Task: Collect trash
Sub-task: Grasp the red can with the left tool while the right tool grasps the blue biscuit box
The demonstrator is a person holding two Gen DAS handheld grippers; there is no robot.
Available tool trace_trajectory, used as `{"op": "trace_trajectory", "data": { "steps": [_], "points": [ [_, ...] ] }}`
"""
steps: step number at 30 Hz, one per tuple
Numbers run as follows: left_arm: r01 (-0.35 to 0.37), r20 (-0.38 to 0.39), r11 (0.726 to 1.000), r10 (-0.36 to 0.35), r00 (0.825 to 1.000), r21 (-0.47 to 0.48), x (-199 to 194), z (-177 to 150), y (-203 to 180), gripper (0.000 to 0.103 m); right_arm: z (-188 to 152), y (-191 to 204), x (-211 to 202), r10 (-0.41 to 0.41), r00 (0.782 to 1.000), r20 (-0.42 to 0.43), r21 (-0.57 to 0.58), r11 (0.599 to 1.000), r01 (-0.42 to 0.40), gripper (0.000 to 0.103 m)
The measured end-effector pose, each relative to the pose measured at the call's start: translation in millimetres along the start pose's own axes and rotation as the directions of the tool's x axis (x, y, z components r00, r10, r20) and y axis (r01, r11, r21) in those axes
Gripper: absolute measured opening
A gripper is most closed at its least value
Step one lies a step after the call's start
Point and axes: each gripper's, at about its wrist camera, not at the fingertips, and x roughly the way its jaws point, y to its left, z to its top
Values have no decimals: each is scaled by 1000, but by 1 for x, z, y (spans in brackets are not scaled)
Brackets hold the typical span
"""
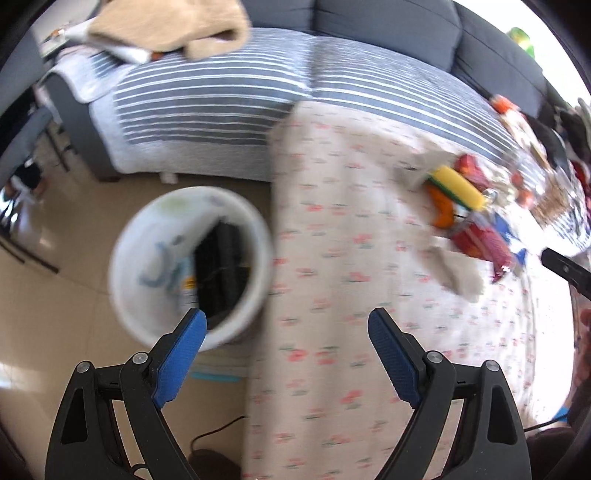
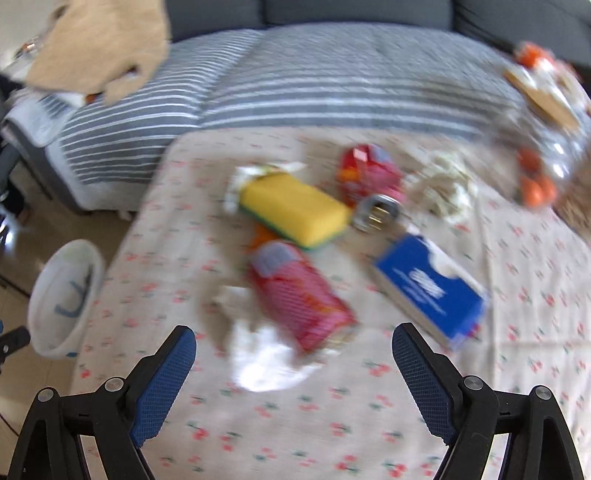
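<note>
A white bin (image 1: 192, 262) stands on the floor left of a table with a floral cloth (image 1: 332, 295); something black lies inside it. My left gripper (image 1: 286, 325) is open and empty, above the bin's near rim and the table edge. In the right wrist view, my right gripper (image 2: 293, 343) is open and empty over a crumpled white tissue (image 2: 266, 358). Beyond it lie a red snack wrapper (image 2: 299, 295), a yellow sponge (image 2: 291, 208), a blue box (image 2: 428, 288), a second red wrapper (image 2: 365, 173) and crumpled paper (image 2: 443, 188). The bin (image 2: 64, 299) shows at the left.
A grey striped sofa (image 1: 221, 103) stands behind the table with a beige cloth (image 1: 166, 26) on it. More clutter lies at the table's far right (image 2: 535, 184). A metal object (image 2: 376, 212) sits next to the sponge. A cable lies on the floor (image 1: 218, 432).
</note>
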Motion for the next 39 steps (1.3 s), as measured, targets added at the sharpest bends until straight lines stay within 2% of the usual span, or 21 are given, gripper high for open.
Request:
{"op": "trace_trajectory", "data": {
  "steps": [5, 10, 14, 18, 21, 29, 33, 36, 38, 39],
  "points": [
    [61, -20, 996, -59, 998, 60, 10, 6, -54, 91, 1, -43, -3, -35, 999, -4, 77, 996, 35, 90],
    [99, -20, 993, -98, 995, 62, 17, 18, -100, 91, -2, -79, -2, -60, 998, -31, 135, 989, 63, 90],
    [165, -18, 984, -164, 986, 69, 21, 30, -134, 90, -3, -104, -2, -83, 996, -42, 158, 983, 89, 90],
    [226, -48, 973, -224, 973, 39, 32, 45, -170, 75, -3, -129, -2, -131, 990, -43, 160, 978, 137, 90],
    [194, -84, 980, -191, 978, 38, 48, 55, -197, 66, -3, -146, -2, -134, 990, -51, 184, 973, 141, 90],
    [61, -141, 998, -61, 988, -9, 76, 66, -219, 65, -5, -167, -6, -131, 990, -58, 188, 972, 140, 90],
    [61, -168, 998, -64, 984, -22, 85, 68, -227, 65, -8, -172, -4, -129, 989, -77, 180, 973, 141, 90],
    [55, -173, 998, -52, 984, 11, 90, 67, -230, 65, -10, -177, 0, -112, 989, -100, 199, 971, 130, 90],
    [70, -207, 997, -65, 976, 16, 98, 65, -230, 65, -11, -180, 1, -105, 989, -109, 211, 969, 126, 90],
    [100, -228, 995, -98, 969, -1, 103, 63, -227, 60, -11, -182, 2, -104, 988, -113, 215, 968, 127, 90]
  ]
}}
